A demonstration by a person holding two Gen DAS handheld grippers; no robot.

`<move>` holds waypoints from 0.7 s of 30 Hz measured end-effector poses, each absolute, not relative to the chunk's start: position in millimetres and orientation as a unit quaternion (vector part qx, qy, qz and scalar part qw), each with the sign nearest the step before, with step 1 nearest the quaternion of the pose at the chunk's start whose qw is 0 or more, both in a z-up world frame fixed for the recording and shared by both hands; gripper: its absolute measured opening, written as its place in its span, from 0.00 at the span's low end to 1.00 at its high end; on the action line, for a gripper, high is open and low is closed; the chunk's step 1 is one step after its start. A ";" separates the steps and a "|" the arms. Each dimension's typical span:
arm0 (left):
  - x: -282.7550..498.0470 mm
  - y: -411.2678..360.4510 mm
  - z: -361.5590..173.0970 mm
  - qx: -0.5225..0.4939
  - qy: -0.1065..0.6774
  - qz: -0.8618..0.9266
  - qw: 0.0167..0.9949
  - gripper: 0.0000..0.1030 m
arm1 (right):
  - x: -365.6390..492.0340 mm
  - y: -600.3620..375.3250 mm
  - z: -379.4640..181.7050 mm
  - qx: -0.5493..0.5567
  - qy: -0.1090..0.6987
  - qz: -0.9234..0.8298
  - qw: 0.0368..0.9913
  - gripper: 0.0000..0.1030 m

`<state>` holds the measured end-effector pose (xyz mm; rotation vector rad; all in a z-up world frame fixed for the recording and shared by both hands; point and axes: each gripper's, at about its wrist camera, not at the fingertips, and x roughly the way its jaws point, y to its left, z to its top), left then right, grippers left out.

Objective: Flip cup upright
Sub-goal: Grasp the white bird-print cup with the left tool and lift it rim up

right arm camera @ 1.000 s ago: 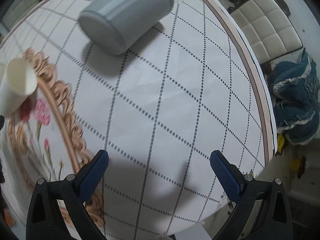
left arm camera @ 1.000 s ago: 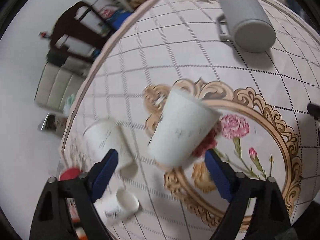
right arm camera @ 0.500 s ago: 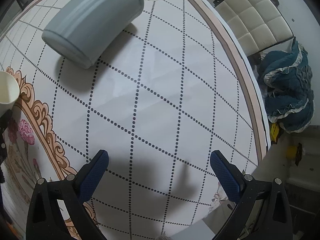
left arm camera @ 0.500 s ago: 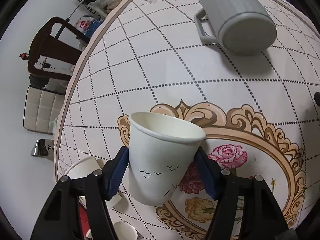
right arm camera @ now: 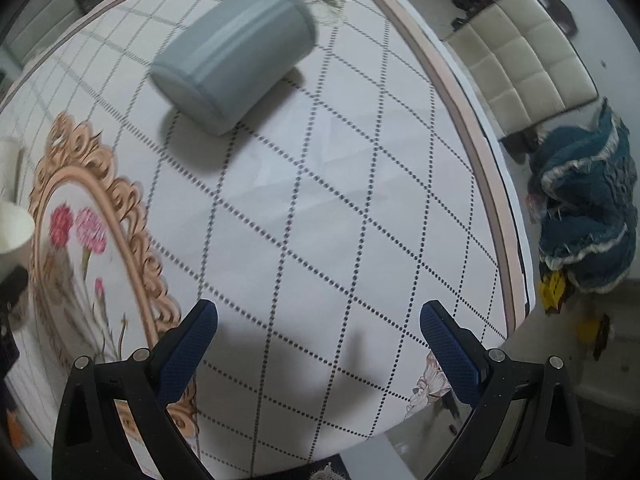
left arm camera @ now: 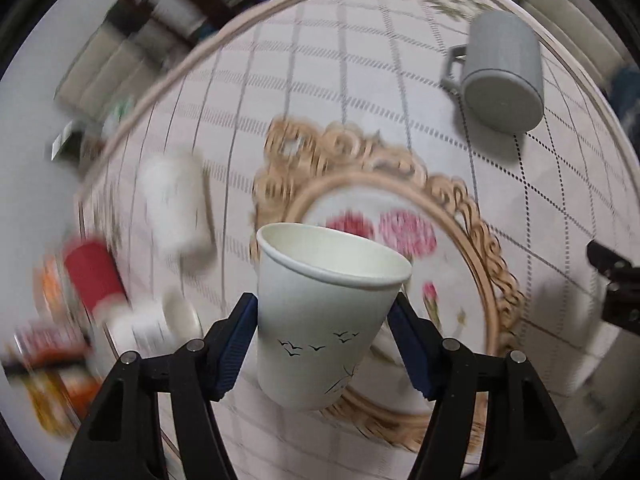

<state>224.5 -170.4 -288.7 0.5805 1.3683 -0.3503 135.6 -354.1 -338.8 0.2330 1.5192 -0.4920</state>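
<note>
My left gripper (left arm camera: 322,316) is shut on a white paper cup (left arm camera: 324,316) with small black birds printed on it. The cup is held mouth up, slightly tilted, above the floral centre of the round table (left arm camera: 360,92). Its rim also shows at the left edge of the right wrist view (right arm camera: 12,228). A grey mug (left arm camera: 502,72) lies on its side at the far right of the table; in the right wrist view the grey mug (right arm camera: 236,56) lies ahead and to the left. My right gripper (right arm camera: 318,334) is open and empty above the tablecloth near the table's edge.
Another white paper cup (left arm camera: 176,204), a red cup (left arm camera: 94,272) and a small white cup (left arm camera: 160,324) sit blurred at the table's left. The other gripper's black body (left arm camera: 616,292) shows at the right. A cream chair (right arm camera: 520,60) and a blue cloth (right arm camera: 588,208) lie beyond the table edge.
My left gripper closed on the paper cup, turned it mouth up and lifted it; the view is now swinging. My right gripper stayed open and drifted slightly.
</note>
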 end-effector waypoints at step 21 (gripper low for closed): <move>153.7 -63.6 -362.5 -0.130 0.736 0.021 0.664 0.64 | 120.9 -338.9 -359.0 0.042 0.696 -0.139 0.703 0.99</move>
